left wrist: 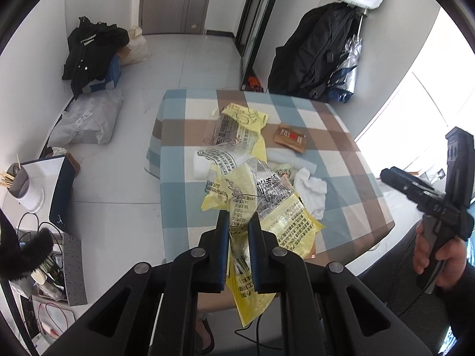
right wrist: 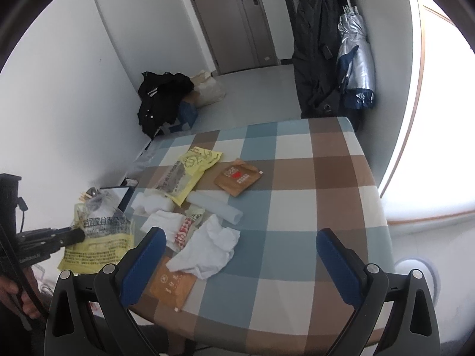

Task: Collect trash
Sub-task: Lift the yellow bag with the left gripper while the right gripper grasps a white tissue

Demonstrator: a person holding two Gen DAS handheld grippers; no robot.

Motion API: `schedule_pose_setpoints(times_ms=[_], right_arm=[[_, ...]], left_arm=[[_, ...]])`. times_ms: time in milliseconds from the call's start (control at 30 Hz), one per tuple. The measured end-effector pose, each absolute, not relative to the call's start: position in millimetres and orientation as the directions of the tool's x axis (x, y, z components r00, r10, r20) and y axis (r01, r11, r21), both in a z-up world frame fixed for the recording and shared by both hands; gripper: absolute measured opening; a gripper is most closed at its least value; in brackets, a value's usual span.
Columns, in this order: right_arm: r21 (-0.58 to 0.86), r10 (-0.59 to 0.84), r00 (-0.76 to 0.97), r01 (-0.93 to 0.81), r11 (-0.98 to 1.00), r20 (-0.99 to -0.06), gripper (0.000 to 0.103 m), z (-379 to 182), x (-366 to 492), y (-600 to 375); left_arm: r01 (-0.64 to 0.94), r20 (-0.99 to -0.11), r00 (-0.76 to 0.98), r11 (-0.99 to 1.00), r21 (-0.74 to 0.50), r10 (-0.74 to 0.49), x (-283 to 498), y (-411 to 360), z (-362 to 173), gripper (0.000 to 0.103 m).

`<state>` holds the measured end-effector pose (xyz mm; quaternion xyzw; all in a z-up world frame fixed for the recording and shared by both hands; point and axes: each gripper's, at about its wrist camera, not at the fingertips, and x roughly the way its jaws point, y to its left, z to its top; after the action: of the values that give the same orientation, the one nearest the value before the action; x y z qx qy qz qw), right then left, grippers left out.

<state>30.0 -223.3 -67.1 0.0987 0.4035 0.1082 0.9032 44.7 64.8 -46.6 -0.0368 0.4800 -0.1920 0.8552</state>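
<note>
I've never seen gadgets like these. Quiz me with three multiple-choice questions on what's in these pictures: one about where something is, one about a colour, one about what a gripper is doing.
1. Where does the crumpled white tissue lie?
A. on the checked tablecloth
B. on the floor
C. on the black jacket

2. What colour is the wrapper between the left gripper's fingers?
A. red
B. yellow and clear with black print
C. plain green

3. How does the right gripper stand?
A. shut on the tissue
B. shut on a brown packet
C. open, holding nothing

Answers:
1 A: the tissue rests on the cloth among the other litter.
2 B: yellow plastic with printed text hangs from the closed left fingers.
3 C: its blue pads stand wide apart above the table.
</note>
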Motion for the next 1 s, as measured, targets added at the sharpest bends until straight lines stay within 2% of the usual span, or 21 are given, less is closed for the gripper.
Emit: schedule_pose_setpoints(times_ms=[167, 267, 367, 500, 633, 800, 967, 1000], right_arm=[[0.24, 0.309, 0.621, -0.195, 0.951, -0.72, 0.1, -71, 32, -206], [0.209, 0.35, 0.554, -0.303, 0.93, -0.755, 0.1, -82, 41, -185], [0.147, 0.368, 0.467, -0.444, 0.884, -0.804, 0.1, -98, 49, -155], [0.019, 0.321, 0.416, -0.585, 0.811, -0.851, 0.1, -126, 58, -118], [0.004, 0.274, 0.356, -0.604, 0.797, -0.894, 0.094, -152, 74, -111], [0.054, 0.29, 0.338, -0.566, 0.823, -0.895, 0.092, -156, 84, -117], [0.05, 0.295, 0.352, -0.565, 0.824, -0.888, 0.078, -155, 85, -118], [0.04, 0.29, 0.363, -0.563, 0.825, -0.886, 0.071, -155, 84, -119]], left_arm=[[0.272, -0.763, 0.516, 0.919, -0.284, -0.389, 43, 80, -35, 0.008], [0.242, -0.736, 0.552, 0.92, -0.308, -0.392, 46, 92, -29, 0.008], [0.223, -0.716, 0.57, 0.915, -0.337, -0.403, 49, 101, -26, 0.008], [0.209, -0.694, 0.591, 0.909, -0.361, -0.412, 53, 108, -23, 0.008], [0.194, -0.692, 0.586, 0.902, -0.386, -0.422, 56, 113, -25, 0.008], [0.193, -0.694, 0.579, 0.899, -0.393, -0.427, 58, 114, -27, 0.008], [0.193, -0.704, 0.568, 0.9, -0.39, -0.426, 60, 113, -30, 0.008], [0.193, -0.704, 0.567, 0.9, -0.391, -0.428, 60, 112, -30, 0.008]])
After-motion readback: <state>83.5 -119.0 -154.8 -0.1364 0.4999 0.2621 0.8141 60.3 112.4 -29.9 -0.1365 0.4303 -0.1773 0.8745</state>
